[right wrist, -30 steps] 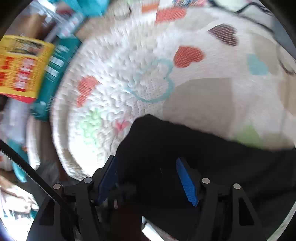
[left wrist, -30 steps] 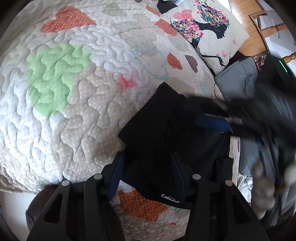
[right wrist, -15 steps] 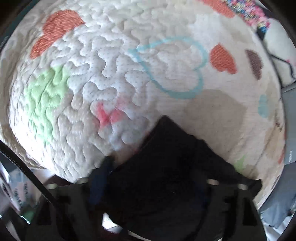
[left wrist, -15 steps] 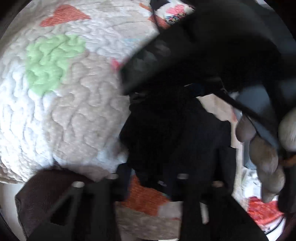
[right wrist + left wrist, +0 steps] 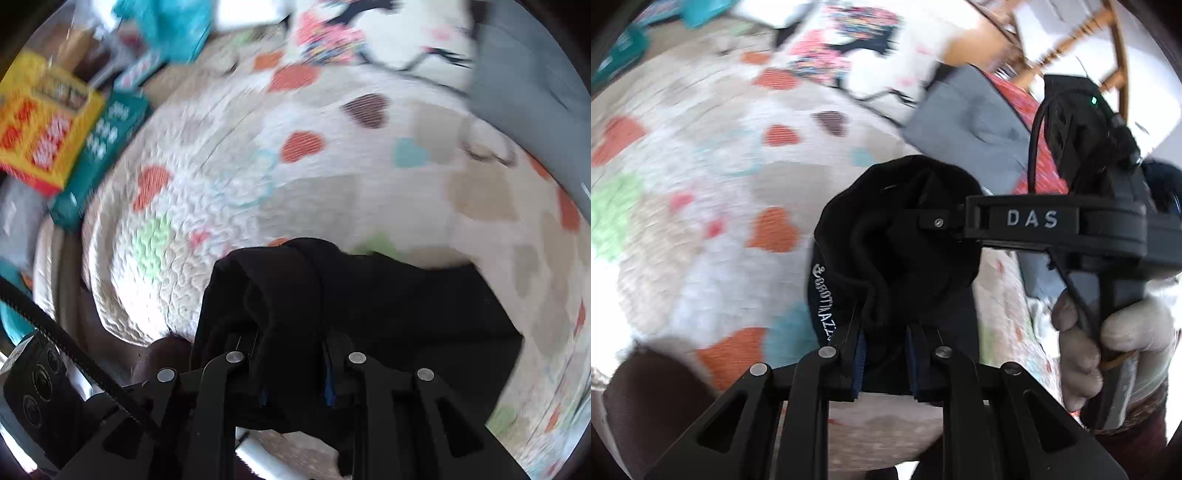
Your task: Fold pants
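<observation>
1. The quilt (image 5: 683, 206), white with coloured hearts, carries everything; at its far-left edge in the right wrist view lie a yellow box (image 5: 40, 122) and a teal box (image 5: 99, 147).
2. The left gripper (image 5: 884, 354) is clamped on a thick bunch of the black pants (image 5: 897, 251), its blue pads pressed into the cloth on both sides. White lettering runs along the band just left of this grip.
3. The pants sit near the quilt's near edge, partly lifted off it in a rounded hump between the two tools.
4. The right gripper (image 5: 293, 363) is likewise closed on a bunch of the pants (image 5: 406, 306); in the left wrist view its finger reaches into the cloth from the right, and the person's right hand (image 5: 1108, 343) grips its handle.
5. Judged from the drape, the fabric is soft, limp and light, thick where doubled; it should not slip from the pads, yet layers may slide on each other. The best holds look like the band and the outer corners, pinching all layers together.
6. The long axis cannot be read while the cloth is bunched; in the right wrist view the loose part trails toward the quilt's right side.
7. A floral cushion (image 5: 849, 48) and a grey pillow (image 5: 971, 122) lie at the far right corner.
</observation>
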`<state>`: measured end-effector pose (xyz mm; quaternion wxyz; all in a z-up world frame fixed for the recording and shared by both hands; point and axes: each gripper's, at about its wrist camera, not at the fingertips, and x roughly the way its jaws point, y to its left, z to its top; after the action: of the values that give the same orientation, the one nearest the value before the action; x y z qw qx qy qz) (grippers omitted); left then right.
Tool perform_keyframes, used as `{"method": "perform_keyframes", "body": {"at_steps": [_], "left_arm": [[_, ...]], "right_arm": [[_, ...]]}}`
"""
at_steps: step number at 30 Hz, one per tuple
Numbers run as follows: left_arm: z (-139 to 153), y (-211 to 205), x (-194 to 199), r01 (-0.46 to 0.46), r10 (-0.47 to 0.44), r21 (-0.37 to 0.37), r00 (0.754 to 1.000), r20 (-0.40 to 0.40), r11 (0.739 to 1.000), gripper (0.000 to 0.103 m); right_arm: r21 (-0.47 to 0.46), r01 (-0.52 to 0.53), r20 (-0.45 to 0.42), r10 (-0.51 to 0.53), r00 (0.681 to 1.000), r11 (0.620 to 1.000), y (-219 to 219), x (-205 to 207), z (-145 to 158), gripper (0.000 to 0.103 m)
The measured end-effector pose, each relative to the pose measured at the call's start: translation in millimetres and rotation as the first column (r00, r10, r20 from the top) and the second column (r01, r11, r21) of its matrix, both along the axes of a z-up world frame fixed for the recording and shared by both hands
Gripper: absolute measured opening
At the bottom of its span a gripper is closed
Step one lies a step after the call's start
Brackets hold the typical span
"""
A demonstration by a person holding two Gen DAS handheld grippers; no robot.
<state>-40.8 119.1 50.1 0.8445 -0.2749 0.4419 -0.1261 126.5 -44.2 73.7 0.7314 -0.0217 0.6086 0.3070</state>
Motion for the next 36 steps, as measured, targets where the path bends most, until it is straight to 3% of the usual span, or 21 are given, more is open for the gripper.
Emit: {"method": "perform_keyframes", "body": {"at_steps": [3, 7, 9, 10, 12, 14, 18, 21, 22, 25, 27, 29, 30, 32, 35, 36], "left_arm": [[11.3, -45.7, 6.7, 0.093, -0.094, 0.026, 0.995, 0.018, 0.995, 0.018], [0.8, -106.7, 22.4, 0.218, -0.218, 0.031, 0.976, -0.001, 0.975, 0.024], [-13.2, -129.3, 27.3, 0.273, -0.272, 0.012, 0.961, -0.058, 0.962, 0.025], [-18.0, -138.1, 26.7, 0.296, -0.295, 0.007, 0.952, -0.089, 0.955, 0.025], [-19.4, -144.5, 19.1, 0.357, -0.359, -0.036, 0.928, -0.096, 0.933, 0.025], [-11.3, -142.7, 9.0, 0.407, -0.409, -0.037, 0.909, -0.079, 0.913, 0.027], [5.2, -124.1, -6.1, 0.417, -0.418, -0.034, 0.908, -0.022, 0.908, 0.037], [8.6, -112.2, 10.7, 0.331, -0.331, -0.009, 0.943, -0.033, 0.944, 0.038], [5.1, -108.5, 19.2, 0.292, -0.292, -0.007, 0.955, -0.058, 0.956, 0.038], [-17.1, -102.0, 39.3, 0.227, -0.226, 0.000, 0.968, -0.107, 0.974, 0.038], [-37.6, -104.9, 47.4, 0.230, -0.222, 0.035, 0.964, -0.147, 0.973, 0.038], [-59.0, -111.3, 54.5, 0.237, -0.223, 0.053, 0.956, -0.189, 0.970, 0.038], [-61.9, -112.9, 54.1, 0.246, -0.234, 0.049, 0.956, -0.177, 0.968, 0.039], [-57.9, -117.0, 53.7, 0.275, -0.260, 0.069, 0.951, -0.167, 0.959, 0.039], [-49.1, -114.2, 54.8, 0.320, -0.308, 0.037, 0.934, -0.181, 0.947, 0.039], [-44.1, -109.5, 52.2, 0.326, -0.319, 0.015, 0.931, -0.175, 0.945, 0.039]], "right_arm": [[0.072, 0.108, -0.001, -0.108, 0.994, 0.992, -62.5, -1.5, 4.0, 0.023], [0.109, 0.253, -0.003, -0.254, 0.967, 0.961, -134.2, 8.0, -27.4, 0.025], [0.064, 0.319, -0.009, -0.319, 0.948, 0.946, -160.8, 11.2, -51.6, 0.044], [0.030, 0.364, -0.012, -0.364, 0.931, 0.931, -175.8, 11.1, -64.4, 0.046], [-0.002, 0.441, -0.021, -0.441, 0.897, 0.897, -207.5, 10.5, -81.2, 0.046], [0.040, 0.517, -0.062, -0.515, 0.855, 0.855, -239.5, 8.9, -88.4, 0.046], [0.126, 0.580, -0.021, -0.582, 0.813, 0.805, -263.4, 1.8, -65.1, 0.047], [0.289, 0.528, -0.037, -0.542, 0.840, 0.799, -250.7, -7.5, -40.4, 0.046], [0.354, 0.483, -0.059, -0.496, 0.866, 0.801, -239.5, -10.1, -35.8, 0.046], [0.441, 0.404, -0.149, -0.379, 0.913, 0.801, -209.1, -15.8, -48.0, 0.046], [0.401, 0.407, -0.170, -0.370, 0.913, 0.821, -198.6, -15.3, -68.1, 0.046], [0.284, 0.452, -0.178, -0.417, 0.891, 0.845, -197.4, -11.3, -100.8, 0.045], [0.238, 0.469, -0.163, -0.441, 0.882, 0.850, -200.6, -10.1, -114.1, 0.037], [0.300, 0.491, -0.166, -0.462, 0.871, 0.818, -213.5, -14.7, -116.0, 0.034], [0.251, 0.497, -0.128, -0.481, 0.867, 0.830, -220.5, -19.3, -103.9, 0.035], [0.232, 0.495, -0.096, -0.486, 0.869, 0.838, -222.4, -20.7, -94.9, 0.040]]}}
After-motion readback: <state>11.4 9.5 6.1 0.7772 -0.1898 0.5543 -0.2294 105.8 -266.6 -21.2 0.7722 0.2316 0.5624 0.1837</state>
